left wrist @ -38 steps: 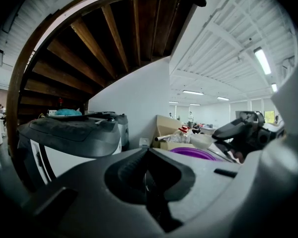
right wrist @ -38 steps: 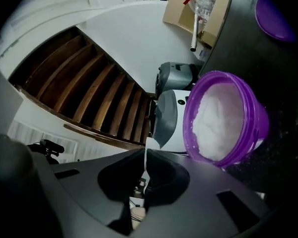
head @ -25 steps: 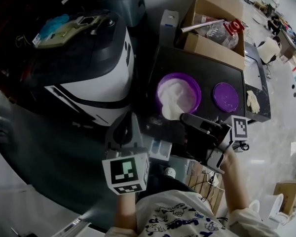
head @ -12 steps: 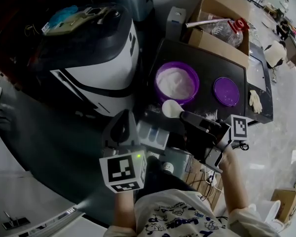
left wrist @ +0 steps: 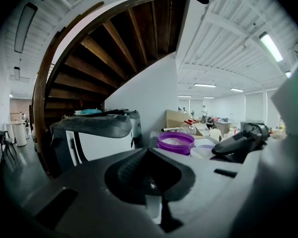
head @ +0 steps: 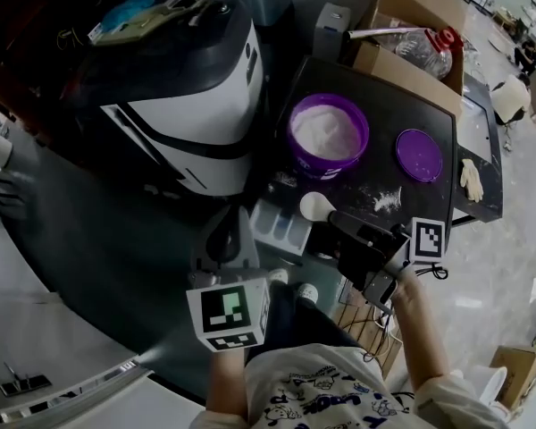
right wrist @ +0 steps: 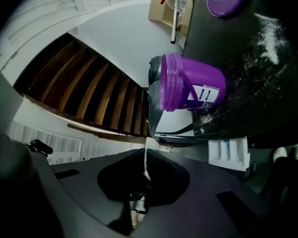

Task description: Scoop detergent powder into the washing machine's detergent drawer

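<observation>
While right gripper [right wrist: 145, 168] jaws clench the scoop [head: 327, 213] | powder [head: 313, 204] visible only overhead | left gripper [left wrist: 150, 155] jaws together

On the tabletop [head: 384, 114] the tub [head: 329, 137] stands with the lid [head: 419, 155] at its 3 o'clock and the glove [head: 471, 180] farther out at 4. The box [head: 402, 70] lies behind at 1. The washer [head: 188, 96] is at the tub's 9 and the drawer [head: 279, 226] at 7, with the scoop [head: 314, 206] just beside the drawer at 2.
</observation>
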Demonstrator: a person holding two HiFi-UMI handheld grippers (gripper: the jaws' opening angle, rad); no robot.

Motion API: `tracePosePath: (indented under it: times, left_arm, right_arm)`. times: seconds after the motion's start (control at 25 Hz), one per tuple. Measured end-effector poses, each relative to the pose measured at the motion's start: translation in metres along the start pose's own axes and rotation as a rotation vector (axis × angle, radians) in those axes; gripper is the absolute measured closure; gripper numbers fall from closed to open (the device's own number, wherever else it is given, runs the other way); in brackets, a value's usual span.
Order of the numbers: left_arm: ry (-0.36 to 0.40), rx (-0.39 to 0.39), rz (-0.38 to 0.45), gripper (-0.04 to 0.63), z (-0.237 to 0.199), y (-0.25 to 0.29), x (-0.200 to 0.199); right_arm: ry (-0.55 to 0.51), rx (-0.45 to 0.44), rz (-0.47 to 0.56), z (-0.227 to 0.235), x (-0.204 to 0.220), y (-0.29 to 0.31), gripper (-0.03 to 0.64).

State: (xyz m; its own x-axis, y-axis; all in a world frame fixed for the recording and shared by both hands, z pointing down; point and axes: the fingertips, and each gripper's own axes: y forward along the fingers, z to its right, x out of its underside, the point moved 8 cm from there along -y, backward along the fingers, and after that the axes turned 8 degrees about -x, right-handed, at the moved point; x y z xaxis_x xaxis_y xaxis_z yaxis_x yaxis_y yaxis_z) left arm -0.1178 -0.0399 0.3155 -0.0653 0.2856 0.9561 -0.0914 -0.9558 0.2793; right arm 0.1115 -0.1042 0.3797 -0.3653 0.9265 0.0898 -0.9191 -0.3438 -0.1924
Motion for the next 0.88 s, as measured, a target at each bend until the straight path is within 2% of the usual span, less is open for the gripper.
tracePosePath:
  times: [0.4,0.68,0.88]
  left_arm:
    - [0.029,0.065,-0.011,0.591,-0.009,0.006,0.004]
    - [0.038,0.121,-0.025,0.591,-0.012,0.016,0.012]
    - [0.045,0.147,-0.033,0.591,-0.013,0.02,0.018]
  right_arm:
    - [-0.053,0.117,0.076,0.038,0.021,-0.013,0.595]
    - [-0.092,0.238,0.111,0.063,0.034,-0.018,0.595]
    - [-0.162,0.312,0.095,0.071,0.035,-0.016,0.595]
